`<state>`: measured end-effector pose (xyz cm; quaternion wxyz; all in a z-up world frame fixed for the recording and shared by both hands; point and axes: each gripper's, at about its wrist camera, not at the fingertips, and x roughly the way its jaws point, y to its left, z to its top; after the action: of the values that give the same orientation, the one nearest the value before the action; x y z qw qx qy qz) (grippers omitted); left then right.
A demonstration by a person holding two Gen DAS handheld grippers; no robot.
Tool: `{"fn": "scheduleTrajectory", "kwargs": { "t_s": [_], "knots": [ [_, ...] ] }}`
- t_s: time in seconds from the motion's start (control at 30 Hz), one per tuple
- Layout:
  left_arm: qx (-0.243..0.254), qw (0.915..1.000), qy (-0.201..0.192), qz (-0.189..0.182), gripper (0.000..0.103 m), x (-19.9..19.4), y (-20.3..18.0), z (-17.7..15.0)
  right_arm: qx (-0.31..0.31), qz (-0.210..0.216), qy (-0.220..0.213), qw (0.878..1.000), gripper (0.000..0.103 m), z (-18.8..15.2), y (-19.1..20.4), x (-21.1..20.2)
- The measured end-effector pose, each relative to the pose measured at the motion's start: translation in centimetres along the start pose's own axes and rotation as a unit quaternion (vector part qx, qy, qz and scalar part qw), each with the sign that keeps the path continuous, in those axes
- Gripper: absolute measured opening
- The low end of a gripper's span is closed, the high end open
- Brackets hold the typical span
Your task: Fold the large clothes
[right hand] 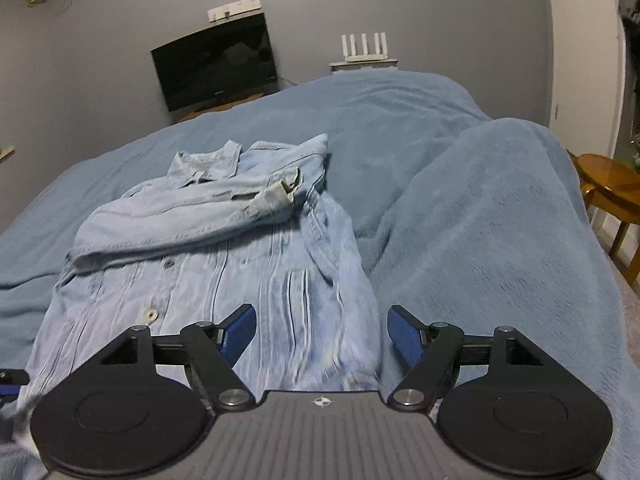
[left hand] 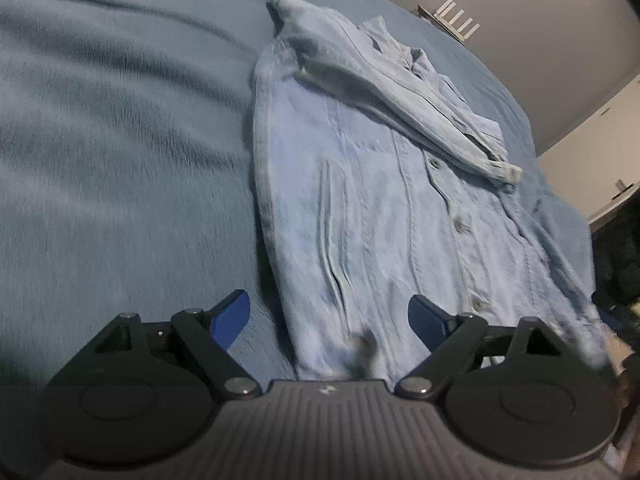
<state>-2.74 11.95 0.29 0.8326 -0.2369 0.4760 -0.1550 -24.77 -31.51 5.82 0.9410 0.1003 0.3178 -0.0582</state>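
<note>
Claws spread wide and empty: the left claw [left hand: 328,322] and right claw [right hand: 322,330], blue-padded, hover over the hem of a pale denim jacket [left hand: 380,216]. Soft and creased, the jacket lies flat on a fuzzy blue bed [left hand: 120,140], collar pointing away, one sleeve [right hand: 180,224] folded across its chest. Beyond stand a dark monitor [right hand: 216,68], white router [right hand: 366,50] and wooden stool [right hand: 612,184].

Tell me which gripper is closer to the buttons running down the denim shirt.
Left, probably. The left gripper hovers over the hem beside the buttons; the right gripper hovers over the shirt's far side edge.
</note>
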Motion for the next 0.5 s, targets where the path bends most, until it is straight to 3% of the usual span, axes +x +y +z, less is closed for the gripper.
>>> {"fn": "scheduleTrajectory", "kwargs": {
  "t_s": [0.13, 0.23, 0.43, 0.5],
  "knots": [
    [-0.031, 0.9963, 0.019, -0.078, 0.086, -0.5, 0.3, -1.2, 0.004, 0.016, 0.015, 1.0, 0.073, -0.8, -1.4, -1.7],
    [-0.04, 0.9948, 0.013, -0.093, 0.086, -0.2, 0.6, -1.1, 0.024, 0.039, 0.031, 0.998, 0.072, -1.5, -2.4, -2.3],
    [-0.035, 0.9958, 0.044, -0.072, 0.085, 3.7, 1.1, -0.1, 0.017, 0.062, 0.053, 0.997, 0.07, -2.0, -1.6, -1.5],
    [0.004, 0.9972, 0.044, -0.06, 0.067, 3.6, -0.2, -0.3, 0.015, 0.06, 0.058, 0.996, 0.068, -2.1, -1.3, -0.9]
  ]
}}
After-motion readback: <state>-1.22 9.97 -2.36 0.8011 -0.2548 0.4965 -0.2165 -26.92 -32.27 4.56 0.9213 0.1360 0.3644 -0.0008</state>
